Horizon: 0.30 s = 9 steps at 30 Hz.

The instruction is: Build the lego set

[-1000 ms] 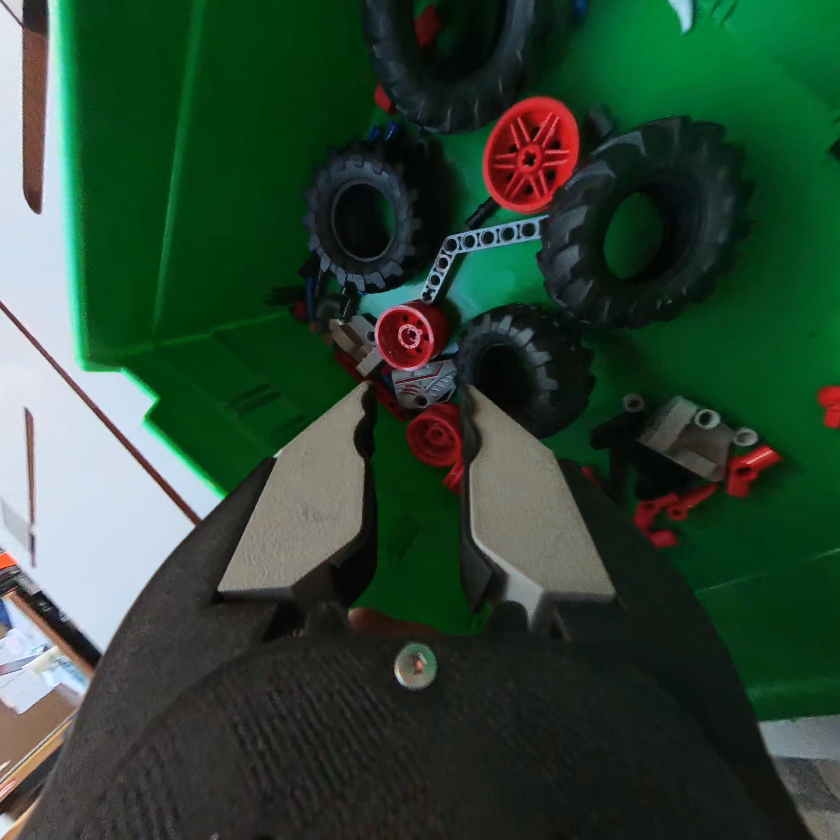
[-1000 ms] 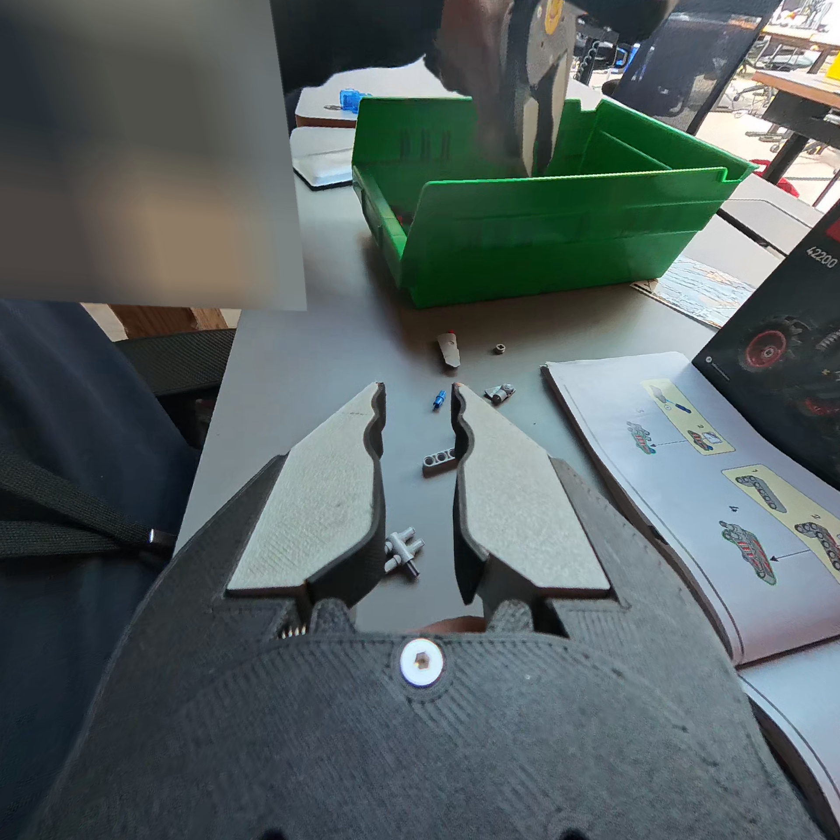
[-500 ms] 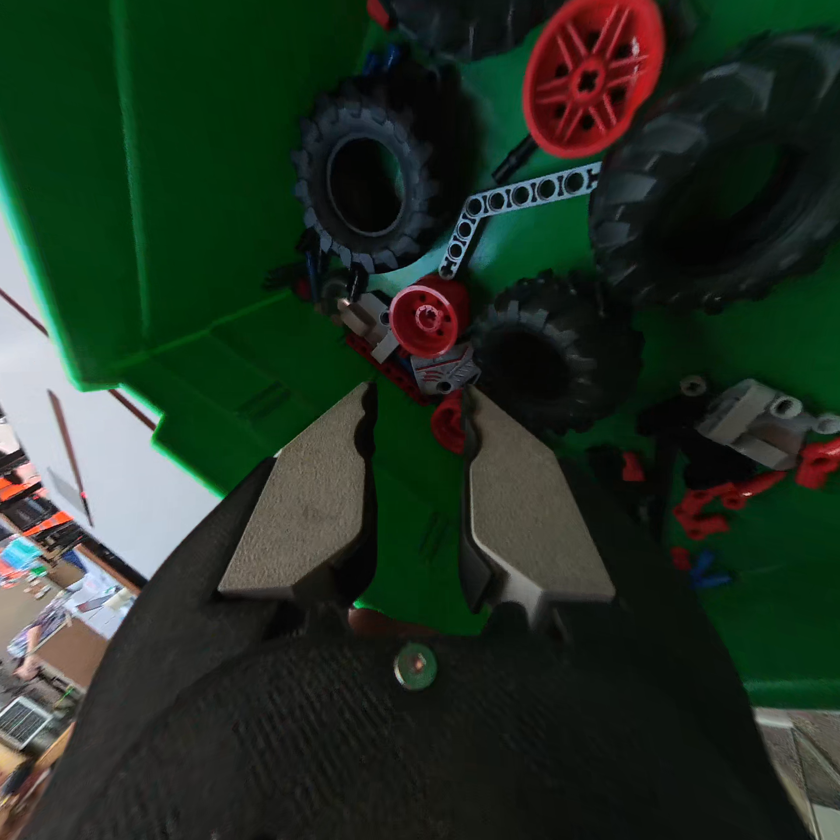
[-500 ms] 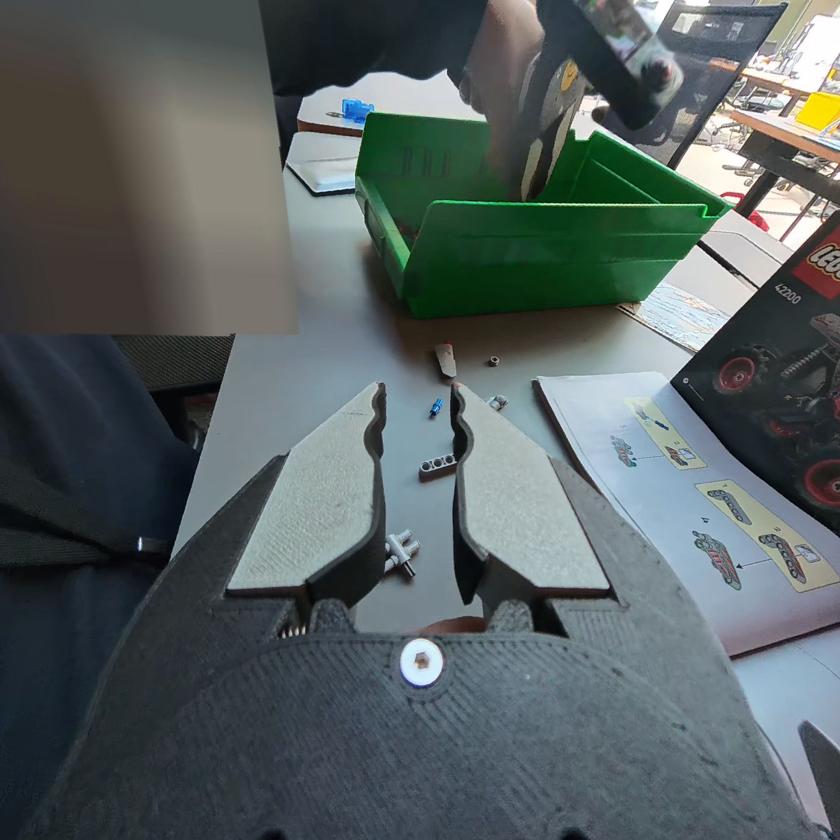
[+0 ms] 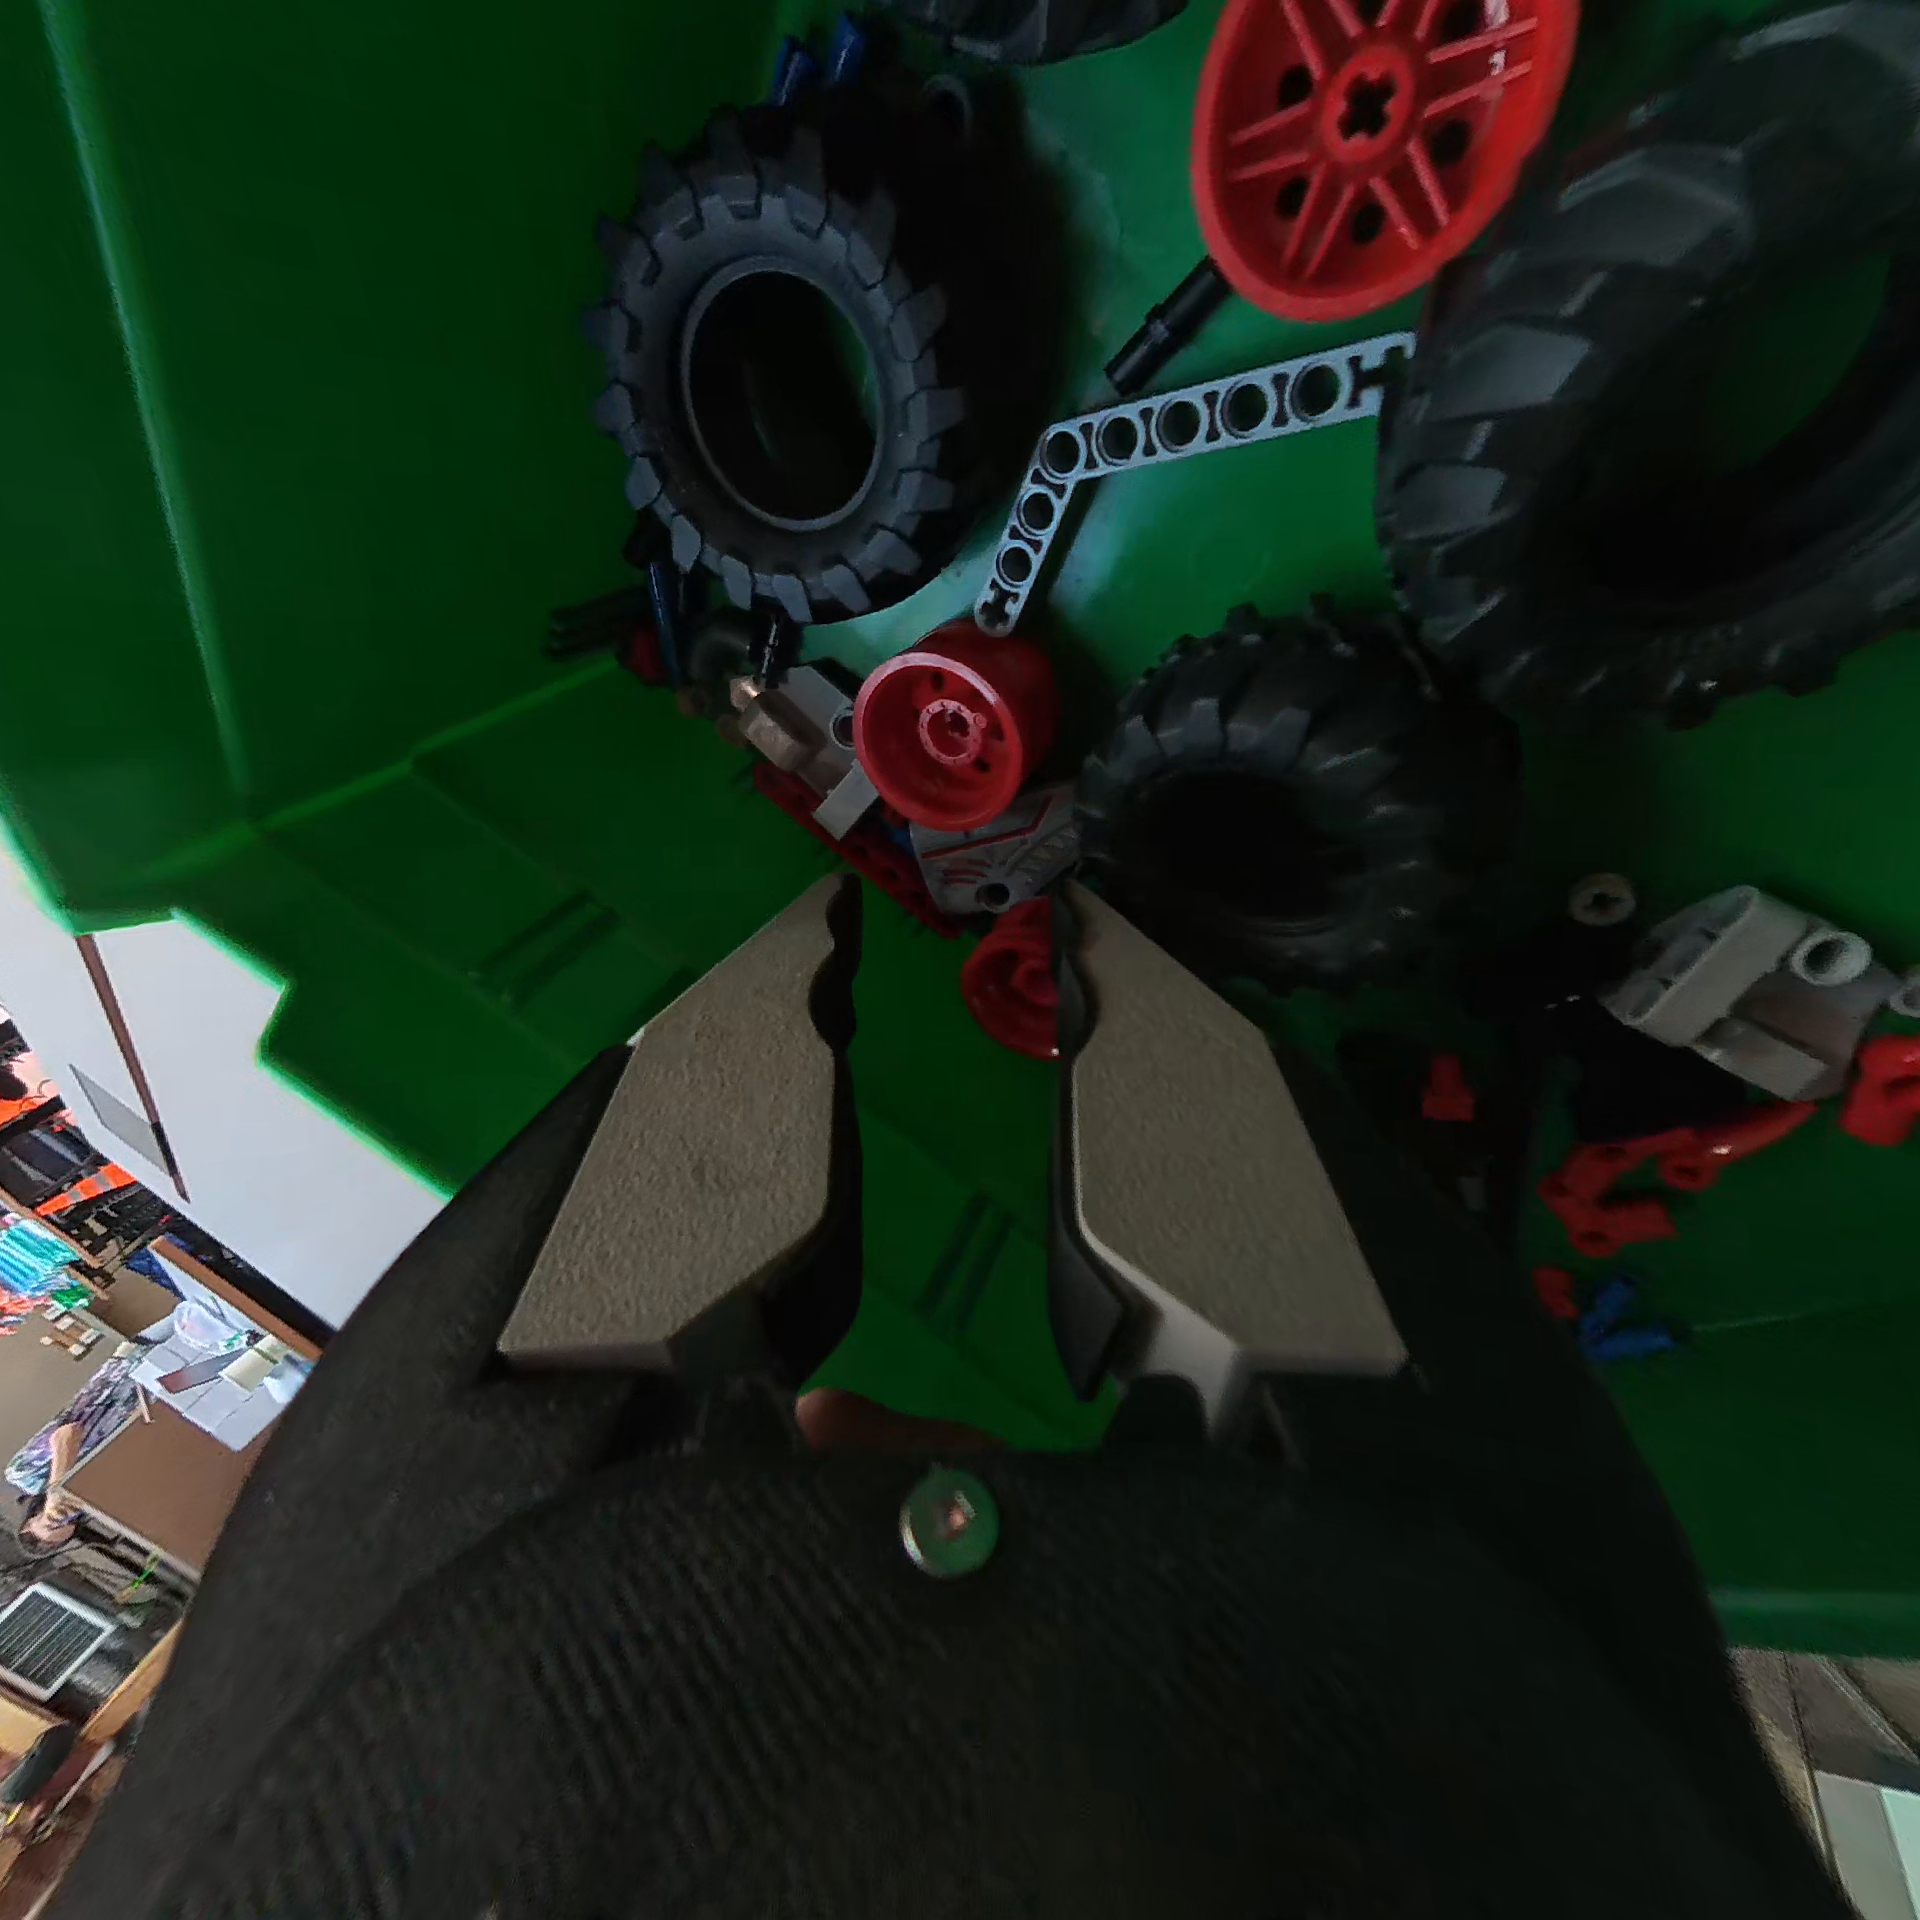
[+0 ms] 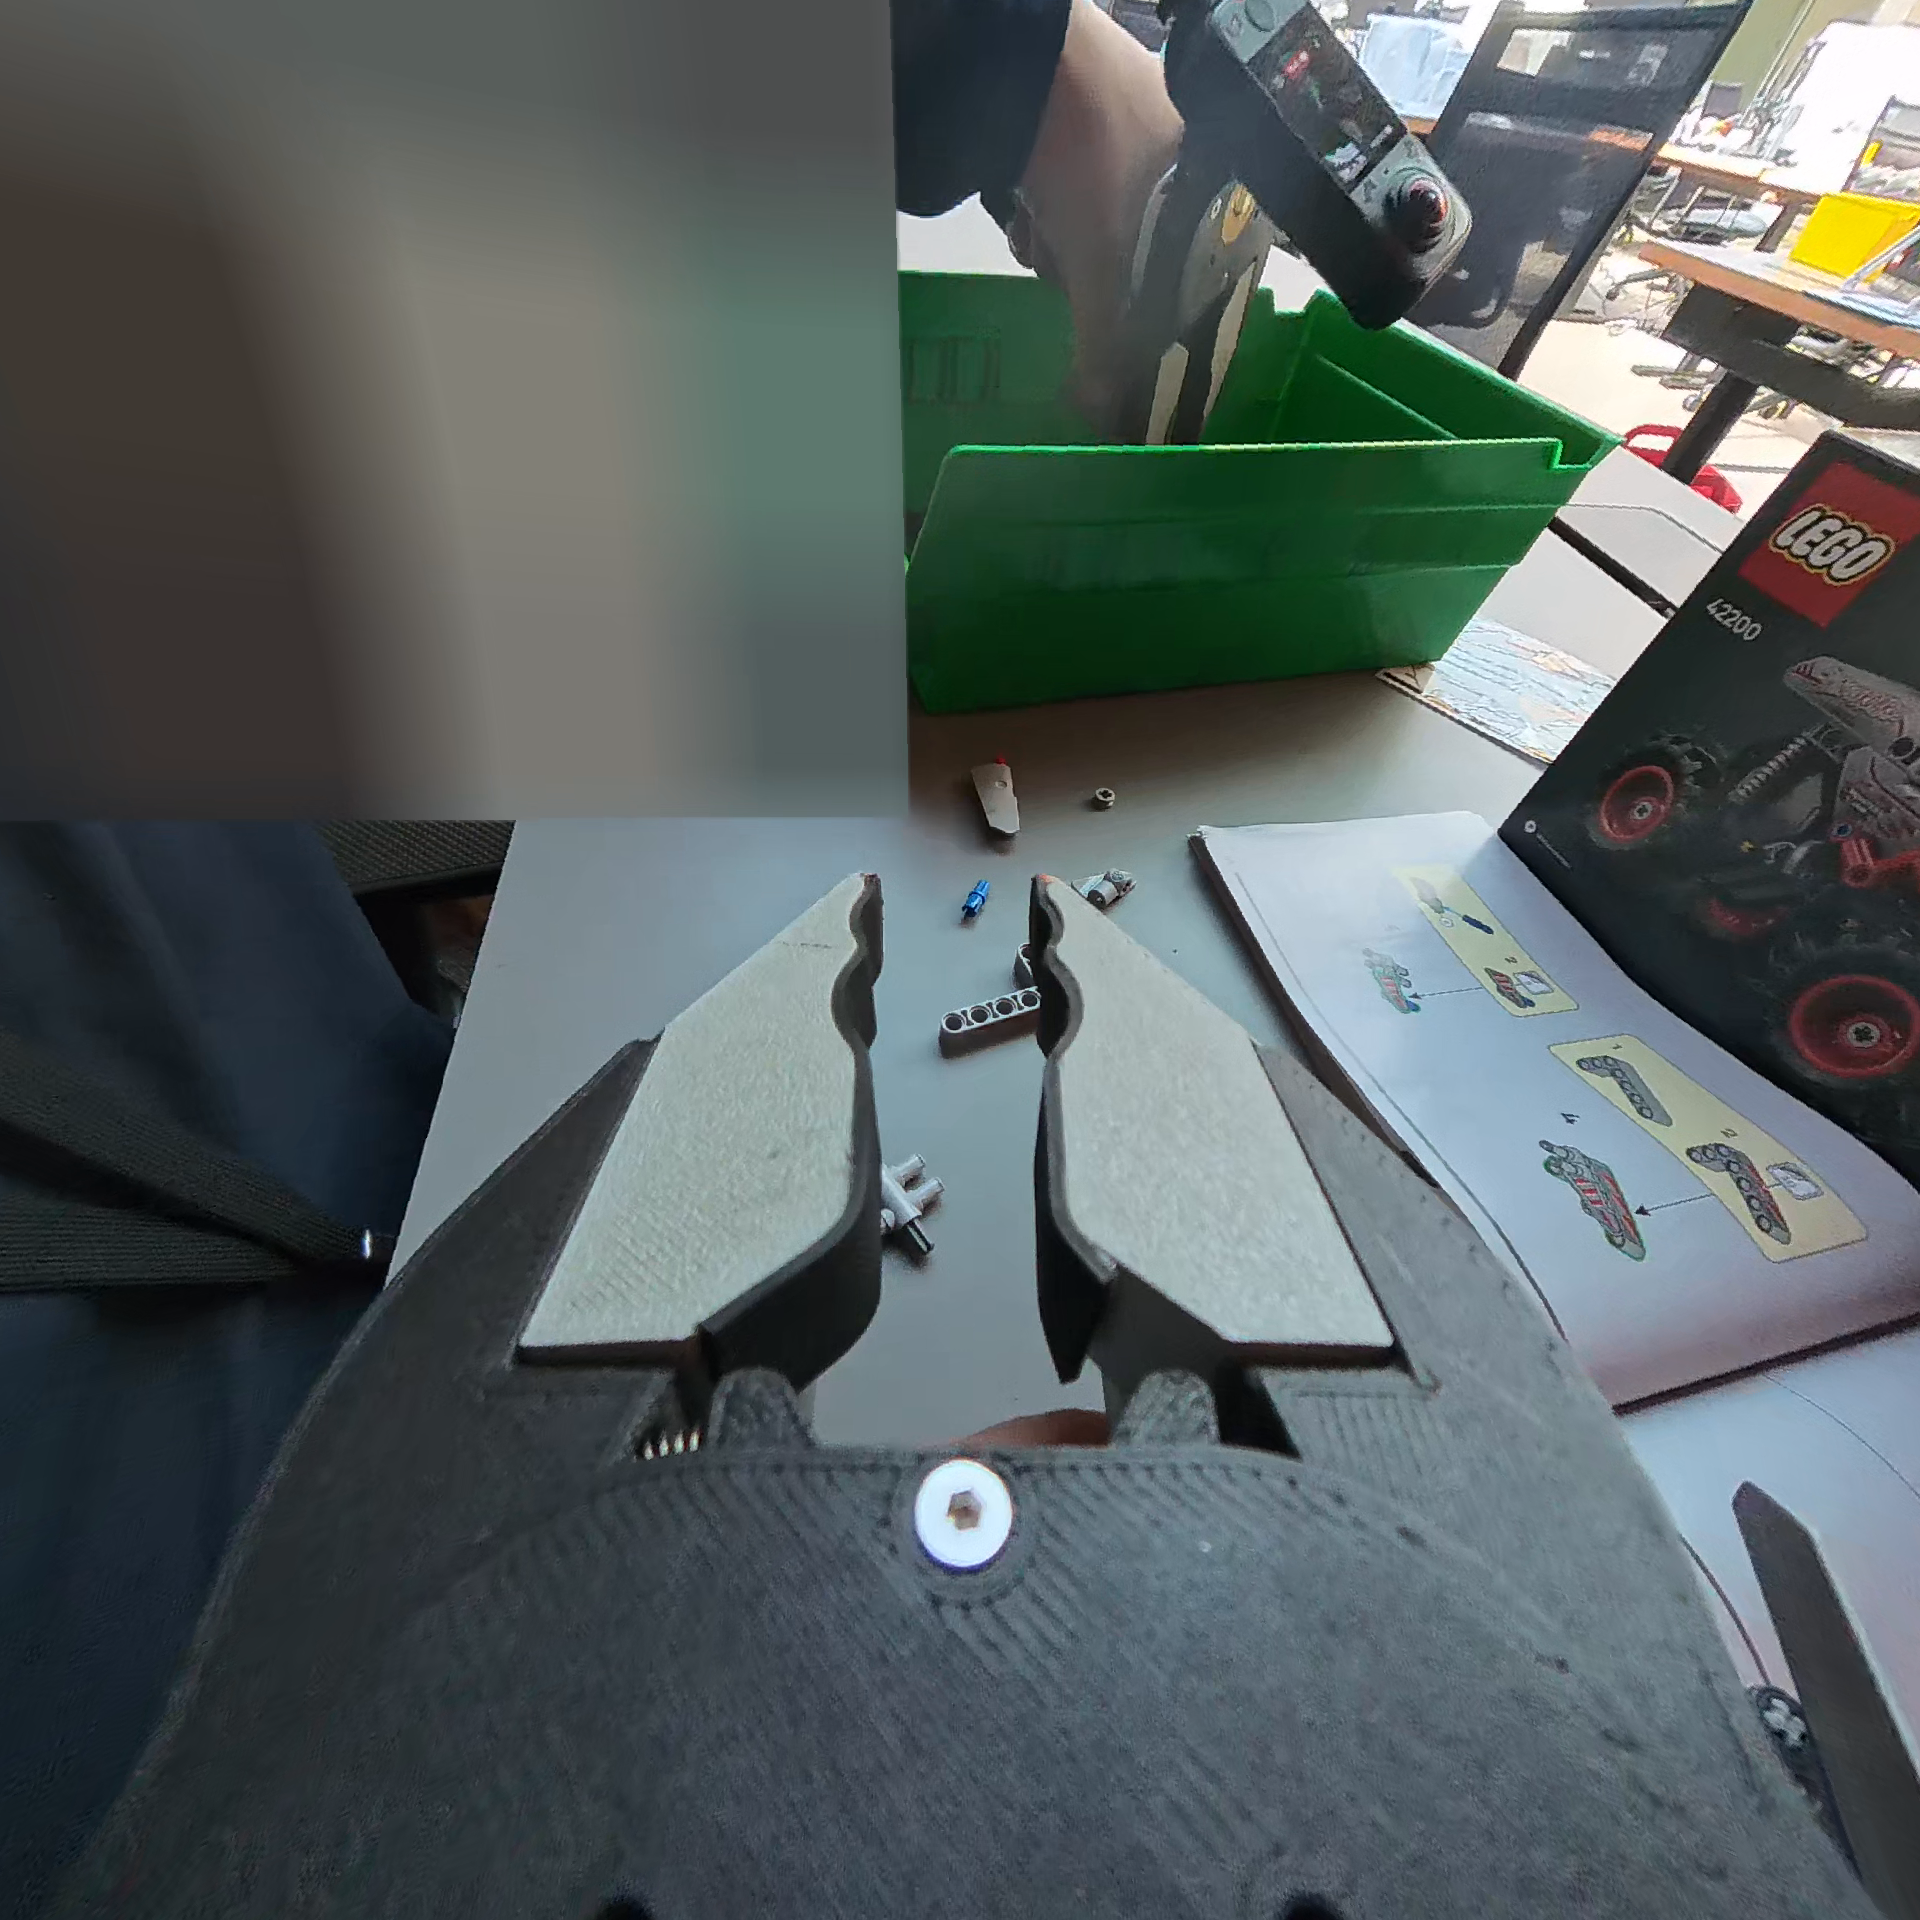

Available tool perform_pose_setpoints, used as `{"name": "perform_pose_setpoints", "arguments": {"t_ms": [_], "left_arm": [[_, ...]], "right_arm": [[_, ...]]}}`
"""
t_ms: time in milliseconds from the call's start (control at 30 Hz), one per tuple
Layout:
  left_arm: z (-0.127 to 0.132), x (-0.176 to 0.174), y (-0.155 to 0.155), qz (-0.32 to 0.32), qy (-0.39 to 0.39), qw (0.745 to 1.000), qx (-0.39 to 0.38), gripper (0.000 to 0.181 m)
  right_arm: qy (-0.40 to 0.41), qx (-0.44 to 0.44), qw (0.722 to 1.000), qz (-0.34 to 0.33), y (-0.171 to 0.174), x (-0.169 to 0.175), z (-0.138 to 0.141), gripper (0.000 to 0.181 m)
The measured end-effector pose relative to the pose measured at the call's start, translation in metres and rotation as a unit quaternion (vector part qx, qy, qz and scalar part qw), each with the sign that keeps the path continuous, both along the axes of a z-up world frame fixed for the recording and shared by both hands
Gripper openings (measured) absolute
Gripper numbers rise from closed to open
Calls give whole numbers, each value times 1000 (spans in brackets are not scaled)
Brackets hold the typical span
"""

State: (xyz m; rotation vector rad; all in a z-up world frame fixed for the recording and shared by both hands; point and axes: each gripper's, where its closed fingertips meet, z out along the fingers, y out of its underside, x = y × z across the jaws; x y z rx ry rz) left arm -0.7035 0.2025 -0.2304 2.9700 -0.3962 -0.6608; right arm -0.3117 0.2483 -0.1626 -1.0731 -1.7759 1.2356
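My left gripper (image 5: 951, 914) is open and reaches down inside the green bin (image 5: 260, 436). A small red wheel hub (image 5: 1010, 979) lies just inside its right fingertip. Ahead lie another red hub (image 5: 951, 743), a grey printed piece (image 5: 992, 857), a bent grey beam (image 5: 1153, 447), a big red rim (image 5: 1361, 135) and several black tyres (image 5: 779, 395). My right gripper (image 6: 954, 896) is open and empty above the grey table (image 6: 665, 914). A grey beam (image 6: 989, 1018) lies between its fingertips, a blue pin (image 6: 975, 900) just ahead, a grey connector (image 6: 909, 1205) lower down.
The open instruction booklet (image 6: 1538, 1091) and the set's box (image 6: 1766, 790) lie right of my right gripper. The green bin (image 6: 1226, 571) stands at the back of the table, with the left gripper (image 6: 1195, 343) dipped in it. A person's dark clothing fills the left.
My left gripper has moved lower and forward into the bin, so the small red hub now sits at its right fingertip. My right gripper has stayed open and shifted slightly.
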Motion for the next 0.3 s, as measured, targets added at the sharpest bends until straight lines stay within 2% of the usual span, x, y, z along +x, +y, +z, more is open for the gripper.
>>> {"name": "perform_pose_setpoints", "arguments": {"t_ms": [33,300], "left_arm": [[0,1,1,0,-6,1000,3,33],[3,3,6,9,-34,999,21,39]], "right_arm": [[-1,0,1000,1,0,0,-1,26],[-11,5,1000,3,-1,-2,-7,26]]}}
